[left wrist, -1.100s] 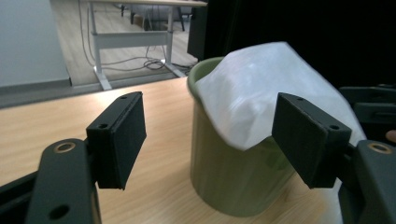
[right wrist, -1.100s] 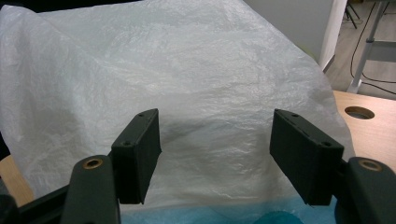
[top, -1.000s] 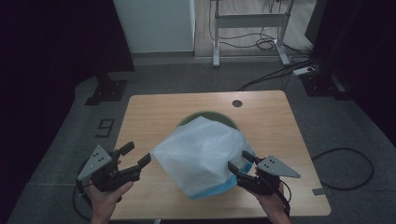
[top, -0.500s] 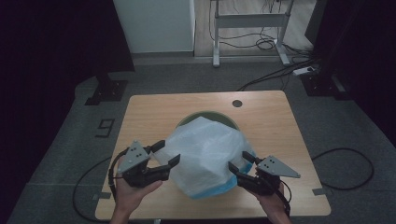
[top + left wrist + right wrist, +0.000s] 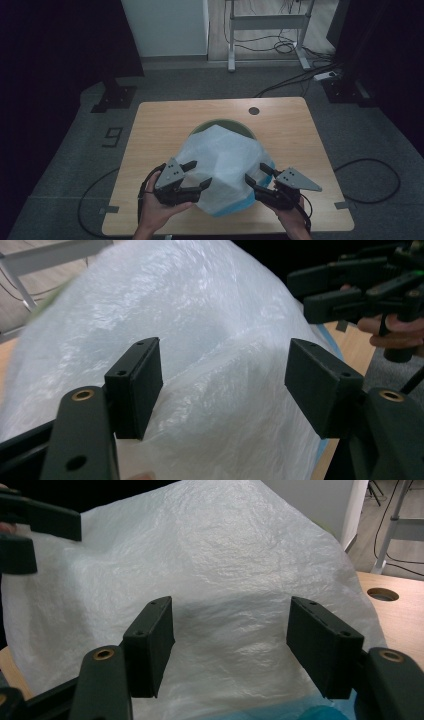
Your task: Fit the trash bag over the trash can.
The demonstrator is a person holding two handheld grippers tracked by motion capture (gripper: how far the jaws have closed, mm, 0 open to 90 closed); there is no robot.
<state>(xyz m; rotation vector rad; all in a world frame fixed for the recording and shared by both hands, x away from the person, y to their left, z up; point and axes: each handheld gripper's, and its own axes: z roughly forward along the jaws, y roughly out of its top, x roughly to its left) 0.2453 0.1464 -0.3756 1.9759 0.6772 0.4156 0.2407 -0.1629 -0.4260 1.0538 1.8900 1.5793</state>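
Plastic bag (image 5: 225, 165) between left gripper (image 5: 195, 181); right gripper (image 5: 256, 178), jaws apart

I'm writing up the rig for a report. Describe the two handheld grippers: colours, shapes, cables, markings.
Both are black. The left gripper and right gripper each carry a grey three-cornered plate on top and trail a black cable. Each has two flat rectangular black pads with small screw holes, on arms with brass-coloured rivets. No lettering is visible. The forearms are bare, no sleeves.
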